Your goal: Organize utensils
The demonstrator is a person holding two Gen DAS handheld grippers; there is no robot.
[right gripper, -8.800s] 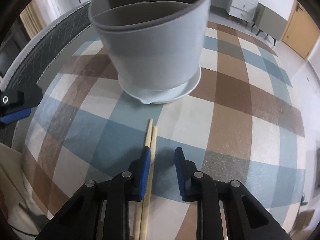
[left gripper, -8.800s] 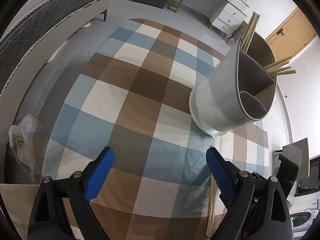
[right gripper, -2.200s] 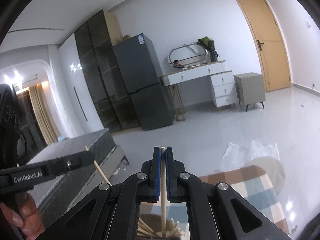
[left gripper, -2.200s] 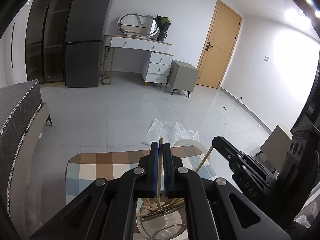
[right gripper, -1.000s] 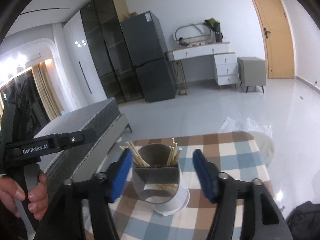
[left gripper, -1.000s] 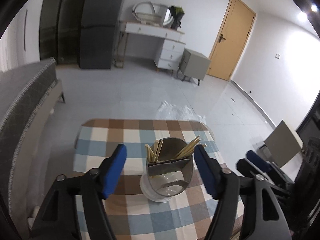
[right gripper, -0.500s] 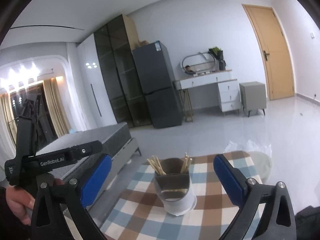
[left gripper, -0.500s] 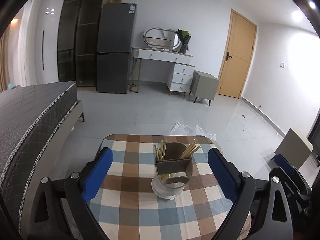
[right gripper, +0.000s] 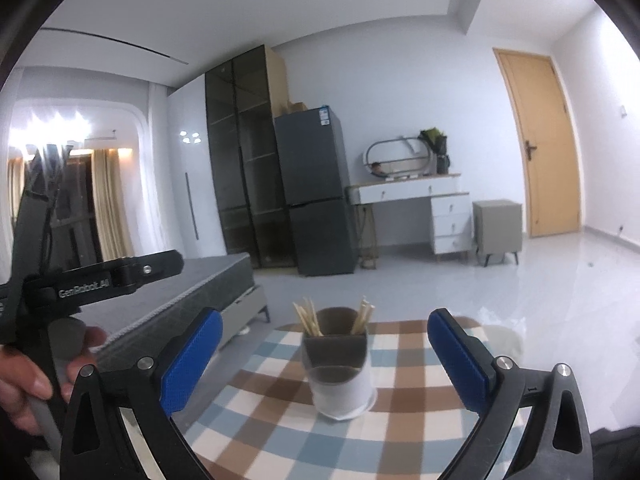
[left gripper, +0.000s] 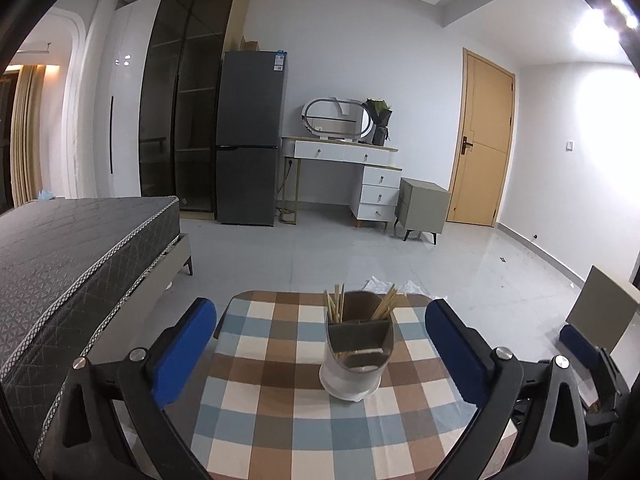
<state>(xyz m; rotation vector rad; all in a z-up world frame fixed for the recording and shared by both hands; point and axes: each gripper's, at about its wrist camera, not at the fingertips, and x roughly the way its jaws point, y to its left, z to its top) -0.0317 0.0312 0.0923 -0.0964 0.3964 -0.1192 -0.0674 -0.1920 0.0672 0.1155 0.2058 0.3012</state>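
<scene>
A grey-and-white utensil holder (left gripper: 354,364) stands on the checked tablecloth (left gripper: 260,400), with wooden chopsticks (left gripper: 335,308) upright in its two back compartments. My left gripper (left gripper: 319,310) is drawn back from the holder and its jaws are opening, with nothing between the blue pads (left gripper: 182,344). In the right wrist view the holder (right gripper: 340,380) and chopsticks (right gripper: 308,318) sit ahead of my right gripper (right gripper: 324,316), which stands wide open and empty. A hand (right gripper: 24,376) holds the left gripper's body at that view's left edge.
A dark grey bed (left gripper: 60,248) runs along the table's left side. Across the tiled floor stand a fridge (left gripper: 250,136), a white dresser (left gripper: 360,176), a nightstand (left gripper: 420,208) and a door (left gripper: 484,140). Crumpled plastic (left gripper: 384,282) lies beyond the table.
Both grippers let go of their chopsticks, which now stand in the holder. Both have opened wide and drawn back, so the holder looks smaller and farther off.
</scene>
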